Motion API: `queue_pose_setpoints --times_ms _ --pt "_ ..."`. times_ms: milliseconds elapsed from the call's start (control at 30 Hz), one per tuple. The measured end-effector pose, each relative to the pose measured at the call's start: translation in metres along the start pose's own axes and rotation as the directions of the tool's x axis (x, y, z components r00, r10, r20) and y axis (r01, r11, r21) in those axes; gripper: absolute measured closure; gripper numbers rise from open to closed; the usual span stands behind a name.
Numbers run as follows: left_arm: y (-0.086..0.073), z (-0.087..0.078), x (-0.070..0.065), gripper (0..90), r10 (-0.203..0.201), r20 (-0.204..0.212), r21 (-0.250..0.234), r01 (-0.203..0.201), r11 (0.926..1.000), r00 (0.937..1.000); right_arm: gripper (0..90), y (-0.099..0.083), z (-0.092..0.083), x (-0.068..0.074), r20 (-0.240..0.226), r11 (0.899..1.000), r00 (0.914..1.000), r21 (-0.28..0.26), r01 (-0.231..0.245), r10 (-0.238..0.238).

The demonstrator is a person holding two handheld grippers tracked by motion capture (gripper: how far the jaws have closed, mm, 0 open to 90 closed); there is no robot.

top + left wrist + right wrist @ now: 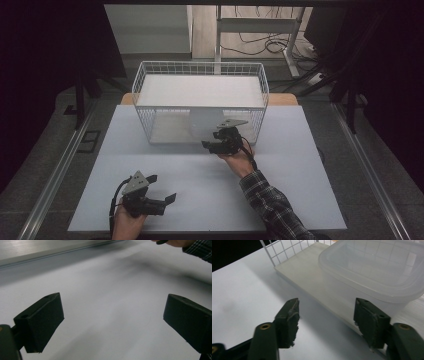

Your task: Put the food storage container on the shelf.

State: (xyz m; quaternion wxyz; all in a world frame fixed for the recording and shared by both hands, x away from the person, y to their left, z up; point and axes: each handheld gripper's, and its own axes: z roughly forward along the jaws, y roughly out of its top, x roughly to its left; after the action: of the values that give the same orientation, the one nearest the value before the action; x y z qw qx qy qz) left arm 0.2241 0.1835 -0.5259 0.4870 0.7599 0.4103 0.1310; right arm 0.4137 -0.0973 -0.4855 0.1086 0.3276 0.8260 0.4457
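Plastic container at frame centre inside the wire basket: we approach with right gripper wide, left gripper wide; next, probably a centred grasp.

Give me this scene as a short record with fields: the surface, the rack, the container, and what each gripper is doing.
surface: white table
rack: white wire shelf at the table's far side, with a white board on top
container: translucent plastic box, lidded, on the shelf's lower board
left gripper: open, near the table's front edge, holding nothing
right gripper: open, at the shelf's front, close to the box, not gripping it
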Motion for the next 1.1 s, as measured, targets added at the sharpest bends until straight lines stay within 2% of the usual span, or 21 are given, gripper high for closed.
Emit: queue_pose_setpoints --times_ms 233,567,833,1100 --pt "0.000 0.000 0.001 2.6 -0.008 0.005 0.003 0.008 1.0000 1.0000 24.5 -0.001 -0.009 0.007 -0.009 0.999 0.9993 0.017 0.035 -0.035" --pt "-0.001 0.001 0.001 2.6 -0.008 0.007 0.004 0.008 1.0000 0.9999 12.7 -0.004 -0.023 0.013 -0.044 0.999 0.9979 0.004 0.048 -0.048" --pt "-0.001 0.001 0.000 2.4 -0.001 0.005 0.006 0.001 1.0000 1.0000 7.1 -0.011 -0.033 0.021 -0.051 0.997 0.9955 0.007 0.081 -0.081" --pt "-0.001 0.003 -0.002 1.6 0.034 -0.001 0.011 -0.034 0.9994 0.9994 4.9 -0.021 -0.044 0.025 -0.043 0.994 0.9938 0.024 0.103 -0.102"
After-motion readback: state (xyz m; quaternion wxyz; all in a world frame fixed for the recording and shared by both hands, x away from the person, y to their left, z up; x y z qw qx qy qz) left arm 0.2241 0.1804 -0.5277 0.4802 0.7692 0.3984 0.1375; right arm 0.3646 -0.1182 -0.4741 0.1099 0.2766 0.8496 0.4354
